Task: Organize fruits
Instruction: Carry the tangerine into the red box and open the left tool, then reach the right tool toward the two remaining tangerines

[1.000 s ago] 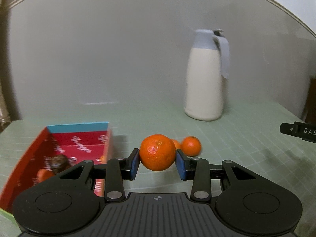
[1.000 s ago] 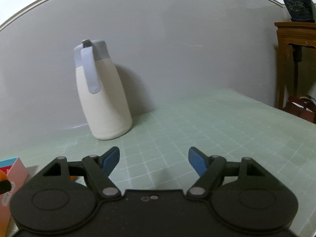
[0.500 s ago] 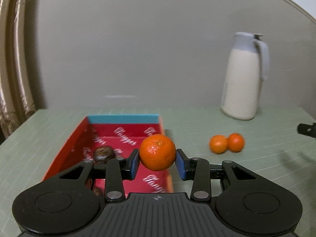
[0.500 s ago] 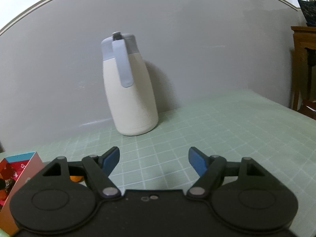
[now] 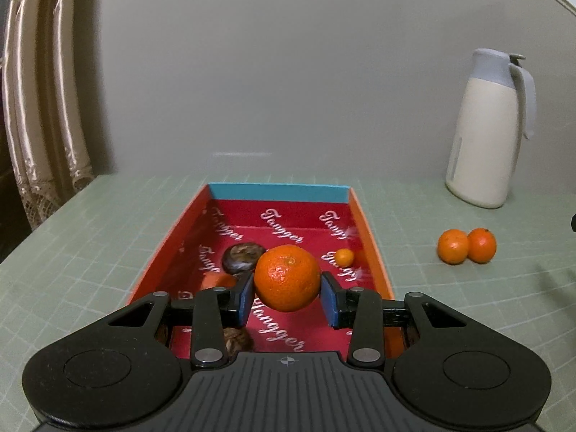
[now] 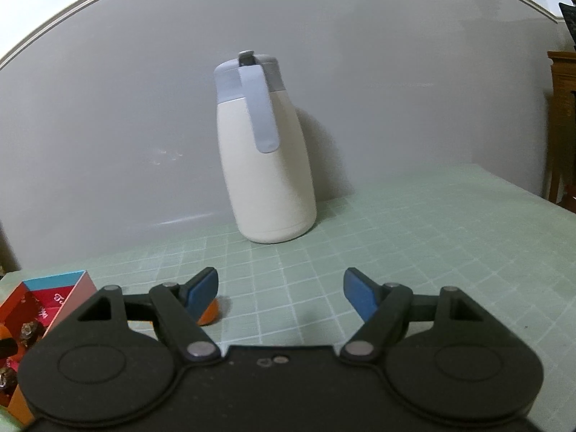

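2 tangerines [image 5: 466, 246] right of box [image 5: 370, 248]

A lived-in home, seen from my remote seat.

I worked over a bench [image 5: 108, 237] covered in pale green checked cloth against a plain grey wall; a cream thermos jug [image 6: 266, 165] stood on it, satin curtains [image 5: 39, 108] hung at the left, and carved wooden furniture [image 6: 563, 122] stood at the right.
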